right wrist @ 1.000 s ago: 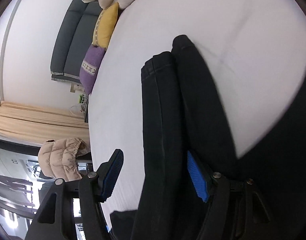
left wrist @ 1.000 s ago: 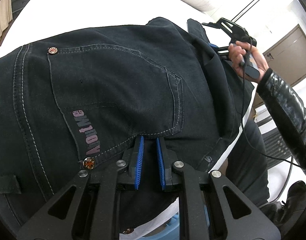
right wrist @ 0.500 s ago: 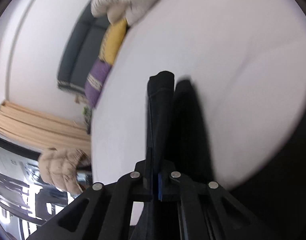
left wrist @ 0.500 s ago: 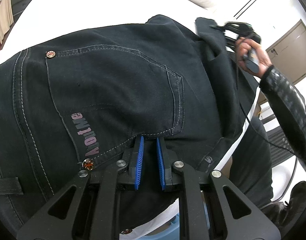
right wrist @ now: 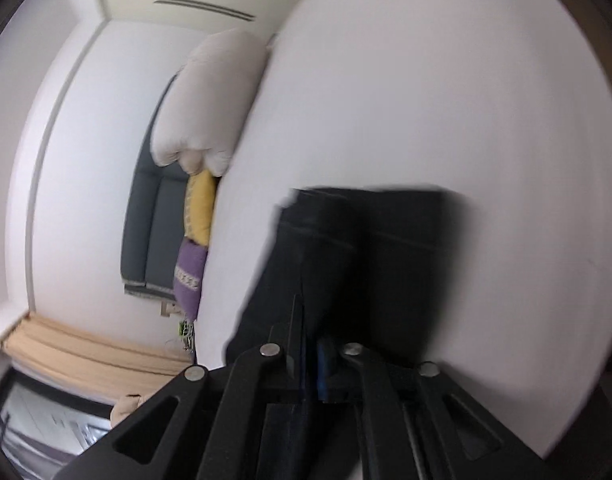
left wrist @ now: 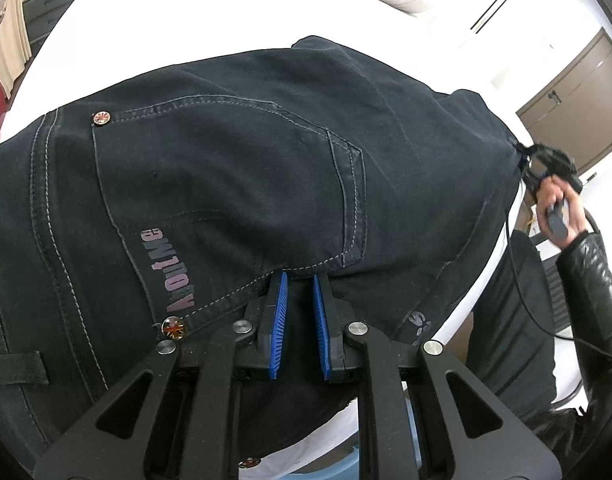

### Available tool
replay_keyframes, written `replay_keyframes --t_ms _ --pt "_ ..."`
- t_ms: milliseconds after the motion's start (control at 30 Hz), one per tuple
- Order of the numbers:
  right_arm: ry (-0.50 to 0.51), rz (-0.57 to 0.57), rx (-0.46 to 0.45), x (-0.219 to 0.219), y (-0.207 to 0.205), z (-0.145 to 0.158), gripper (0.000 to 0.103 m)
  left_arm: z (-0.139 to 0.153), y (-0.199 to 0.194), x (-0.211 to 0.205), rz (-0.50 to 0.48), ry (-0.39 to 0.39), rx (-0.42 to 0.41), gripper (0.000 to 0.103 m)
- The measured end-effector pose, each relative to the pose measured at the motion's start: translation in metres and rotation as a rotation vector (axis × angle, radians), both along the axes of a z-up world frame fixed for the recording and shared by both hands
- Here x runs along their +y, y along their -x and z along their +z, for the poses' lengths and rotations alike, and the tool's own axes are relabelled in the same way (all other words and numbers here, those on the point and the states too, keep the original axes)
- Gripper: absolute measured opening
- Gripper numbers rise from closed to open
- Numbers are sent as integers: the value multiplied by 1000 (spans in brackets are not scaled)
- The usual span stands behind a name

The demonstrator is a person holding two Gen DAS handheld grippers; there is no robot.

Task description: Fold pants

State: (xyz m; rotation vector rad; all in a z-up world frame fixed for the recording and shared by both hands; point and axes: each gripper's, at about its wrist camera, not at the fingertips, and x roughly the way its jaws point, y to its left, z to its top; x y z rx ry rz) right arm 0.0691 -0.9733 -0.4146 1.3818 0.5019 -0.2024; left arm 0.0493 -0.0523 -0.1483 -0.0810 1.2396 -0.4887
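Dark denim pants [left wrist: 246, 184] lie on a white table [left wrist: 154, 12], seat side up, with a back pocket and "AboutMe" lettering showing. My left gripper [left wrist: 300, 280] rests at the pocket's lower edge, its blue pads a narrow gap apart with no cloth between them. My right gripper [right wrist: 309, 340] is shut on the pants' leg ends [right wrist: 357, 240] and holds them lifted above the table; the view is blurred. In the left wrist view the right gripper [left wrist: 545, 164] grips the cloth at the far right.
A white puffy jacket [right wrist: 210, 104] lies at the table's far edge. A grey sofa [right wrist: 150, 224] with yellow and purple cushions stands behind it. A brown cabinet [left wrist: 577, 92] stands at the right. The person's legs are by the table's near edge.
My right gripper has closed on the leg ends and carried them up and toward the near right. My left gripper has stayed at the pocket edge.
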Motion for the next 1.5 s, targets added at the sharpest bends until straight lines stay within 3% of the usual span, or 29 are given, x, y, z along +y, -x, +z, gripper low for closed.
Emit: replay_keyframes --t_ms 100,167,300,333,400,500,600,667,833,900,1000,1133,1200,1267,1500 --pt "-42 6 -65 -2 8 -8 16 1 1 -8 -1 -16 -2 14" --pt "-35 9 -89 -5 4 -6 31 2 3 -13 0 -27 -5 14" --pt "-36 -26 -90 -20 -10 -3 35 1 7 -19 10 -42 -12 14" --pt "-41 -32 -87 -22 -15 -1 33 0 8 -19 10 -46 -14 14" --pt "-33 -21 -60 -29 -23 -1 7 -1 11 -21 9 -54 -16 14" --pt "-8 7 25 -34 -31 4 5 -2 13 -23 10 -58 -17 14" --pt "9 28 43 -36 -40 17 4 -1 11 -22 12 -58 -18 14" --pt "20 51 2 -34 -54 39 4 0 11 -20 10 -60 -17 14" --pt "172 151 -204 -20 -84 128 4 0 9 -18 15 -55 -15 14" --pt "230 169 -221 -17 -84 142 4 -1 10 -16 20 -47 -16 14" --pt "192 126 -138 -25 -71 108 4 -2 12 -9 22 -37 -21 14" --pt "5 -15 50 -39 -15 16 4 -2 14 -2 19 -25 -24 14" --pt "-73 -59 33 -39 12 -12 0 -2 13 1 22 -20 -22 14" --pt "-81 -74 1 -37 23 -17 0 -1 13 3 24 -19 -22 14" --pt "40 0 87 -43 -7 8 5 -1 14 8 27 -19 -24 14"
